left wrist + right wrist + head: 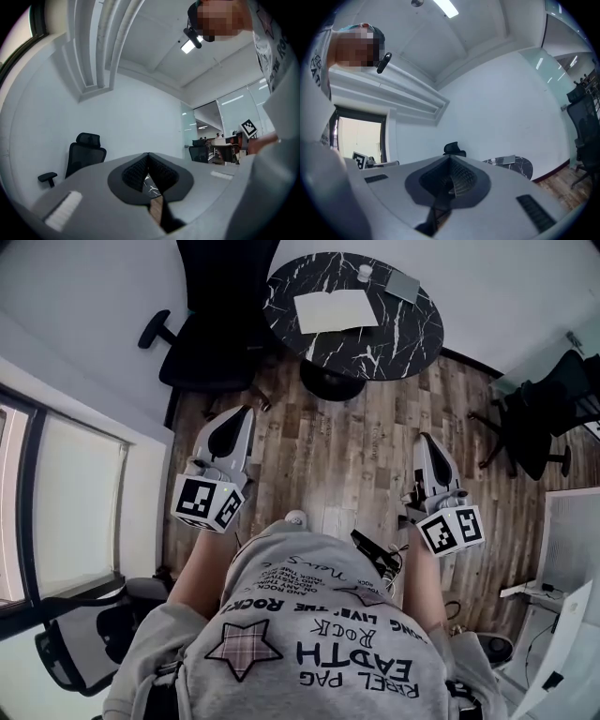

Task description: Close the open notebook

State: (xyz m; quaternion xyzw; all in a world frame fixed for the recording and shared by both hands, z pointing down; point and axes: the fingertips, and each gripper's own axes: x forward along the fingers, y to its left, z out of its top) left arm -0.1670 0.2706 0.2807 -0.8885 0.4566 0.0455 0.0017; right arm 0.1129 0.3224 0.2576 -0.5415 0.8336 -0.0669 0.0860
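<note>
The left tool (247, 411) and right tool (425, 438) hang clenched and empty, well apart from the open notebook (336, 311) on the marble counter (398, 334).

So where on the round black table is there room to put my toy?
The table is bare on the near side of the open notebook. Its far edge is crowded: a grey pad and a small white object.

The person wears a grey shirt (319, 643) with black lettering and a plaid star (243, 649). Either side of the shirt, the left gripper (241, 418) and right gripper (427, 441) are pale grey shells with black insets. Each carries a white cube (208, 503) of black square markers.
</note>
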